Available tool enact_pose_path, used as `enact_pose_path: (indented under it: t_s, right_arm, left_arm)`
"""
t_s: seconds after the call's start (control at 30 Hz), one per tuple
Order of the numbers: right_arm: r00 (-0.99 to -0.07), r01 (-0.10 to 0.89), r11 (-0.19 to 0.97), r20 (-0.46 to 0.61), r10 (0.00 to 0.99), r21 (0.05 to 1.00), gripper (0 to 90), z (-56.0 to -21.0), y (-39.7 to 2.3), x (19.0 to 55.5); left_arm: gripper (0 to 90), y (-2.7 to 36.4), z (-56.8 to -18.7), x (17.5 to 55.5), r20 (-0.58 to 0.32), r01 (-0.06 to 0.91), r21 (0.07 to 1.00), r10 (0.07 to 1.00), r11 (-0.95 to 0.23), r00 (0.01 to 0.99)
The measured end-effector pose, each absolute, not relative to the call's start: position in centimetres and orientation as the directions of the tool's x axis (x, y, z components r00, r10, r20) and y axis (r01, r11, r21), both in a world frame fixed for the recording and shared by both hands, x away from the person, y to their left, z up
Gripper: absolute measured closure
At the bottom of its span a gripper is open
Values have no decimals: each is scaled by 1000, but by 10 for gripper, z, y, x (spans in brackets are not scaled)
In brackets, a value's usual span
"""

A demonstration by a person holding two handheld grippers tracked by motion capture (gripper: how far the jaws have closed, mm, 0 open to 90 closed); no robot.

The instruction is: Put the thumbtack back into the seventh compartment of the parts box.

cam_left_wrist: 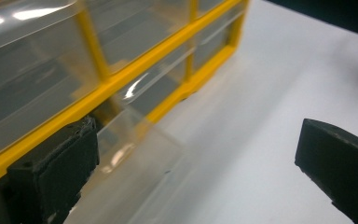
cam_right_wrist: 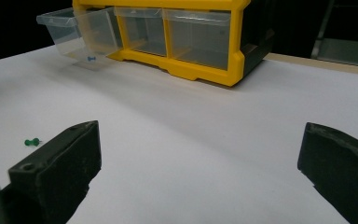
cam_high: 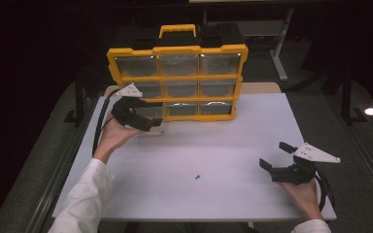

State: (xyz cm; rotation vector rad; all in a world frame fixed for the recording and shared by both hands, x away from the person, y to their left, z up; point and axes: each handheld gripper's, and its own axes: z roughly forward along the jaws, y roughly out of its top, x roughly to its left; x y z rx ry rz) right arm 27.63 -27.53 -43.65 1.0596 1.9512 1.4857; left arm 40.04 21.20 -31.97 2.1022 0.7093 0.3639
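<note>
A yellow organizer (cam_high: 177, 77) with clear drawers stands upright at the back of the white table (cam_high: 213, 141). Its bottom-left drawer (cam_right_wrist: 63, 30) is pulled out, and a small blue pushpin (cam_right_wrist: 91, 59) lies in it. My left gripper (cam_high: 151, 124) is at that drawer, jaws wide open; in the left gripper view the drawer's clear wall (cam_left_wrist: 135, 163) lies beside the left jaw of the left gripper (cam_left_wrist: 196, 144). A green pushpin (cam_high: 197, 177) lies alone on the table, also seen as the pushpin (cam_right_wrist: 31, 142). My right gripper (cam_high: 274, 154) hovers open at the right, nothing between its jaws (cam_right_wrist: 200, 140).
The organizer's black back and yellow carry handle (cam_high: 177, 30) rise behind it. A table leg and frame (cam_high: 279, 53) stand in the dark beyond. The table's front edge (cam_high: 194, 217) runs near the person's white sleeves.
</note>
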Motion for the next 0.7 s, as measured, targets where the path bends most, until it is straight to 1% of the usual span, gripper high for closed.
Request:
enact_pose_path:
  t_s: [0.1, 0.27, 0.43, 0.7]
  right_arm:
    - [-595, 297, 117, 87, 799, 948, 0, -437, -275, 276]
    - [-591, 297, 114, 89, 801, 948, 0, -437, -276, 276]
    - [-592, 298, 114, 89, 801, 948, 0, -437, -276, 276]
    - [-588, 299, 111, 91, 804, 948, 0, -437, -278, 276]
  left_arm:
    - [0, 202, -319, 391, 35, 318, 809, 579, -495, 815]
    - [0, 191, -318, 379, 51, 285, 813, 550, -508, 834]
    - [0, 181, -325, 370, 51, 274, 806, 522, -525, 851]
    - [0, 172, -337, 359, 44, 272, 799, 504, -536, 862]
